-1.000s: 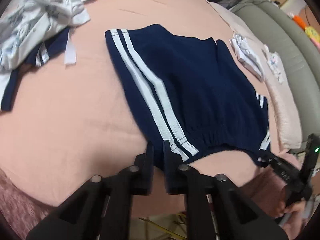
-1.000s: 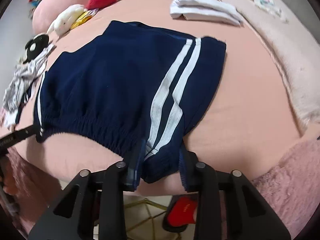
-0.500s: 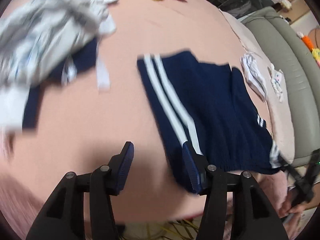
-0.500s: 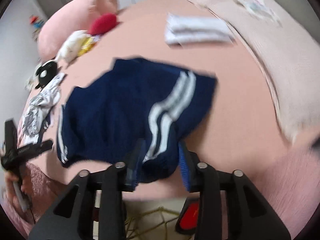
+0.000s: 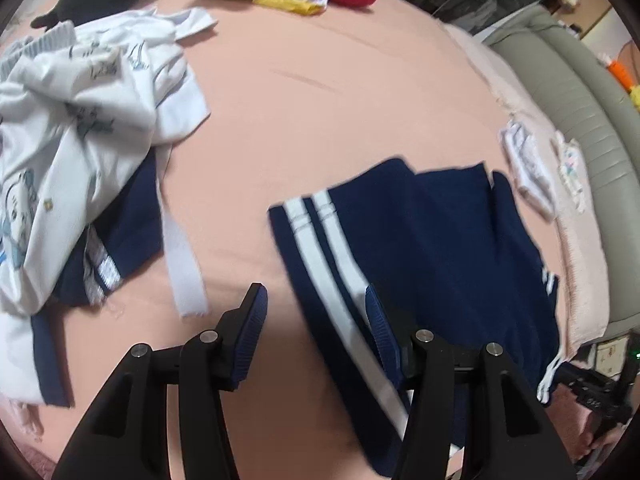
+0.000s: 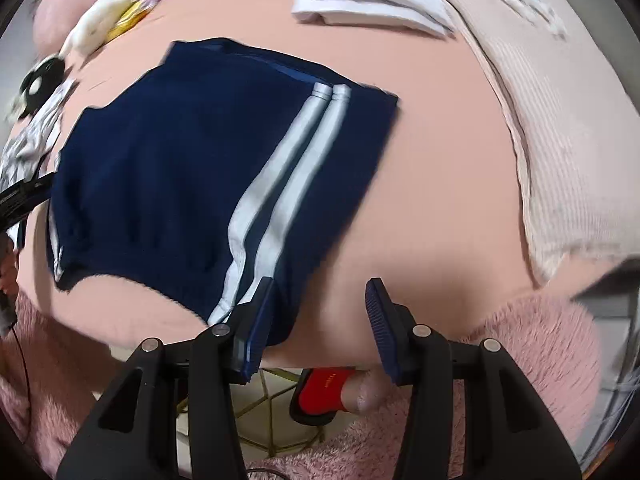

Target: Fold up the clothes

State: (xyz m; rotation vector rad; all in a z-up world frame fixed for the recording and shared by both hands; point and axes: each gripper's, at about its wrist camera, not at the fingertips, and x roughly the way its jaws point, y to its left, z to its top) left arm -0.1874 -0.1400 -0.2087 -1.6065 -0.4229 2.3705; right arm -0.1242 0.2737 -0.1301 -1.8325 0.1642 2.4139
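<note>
1. The left tongs (image 5: 312, 316) stood wide apart with nothing between the pads, poised over the near edge of the navy shorts (image 5: 432, 248), the right pad above the white side stripes.
2. The right tongs (image 6: 320, 308) were likewise spread wide and held nothing; their left pad sat at the waistband corner of the shorts (image 6: 192, 168).
3. The shorts lay flat on the pink bed (image 5: 320, 100), near its front edge.
4. A heap of white printed clothes (image 5: 80, 120) lay to the left; folded white garments (image 6: 372, 0) sat farther back.
</note>
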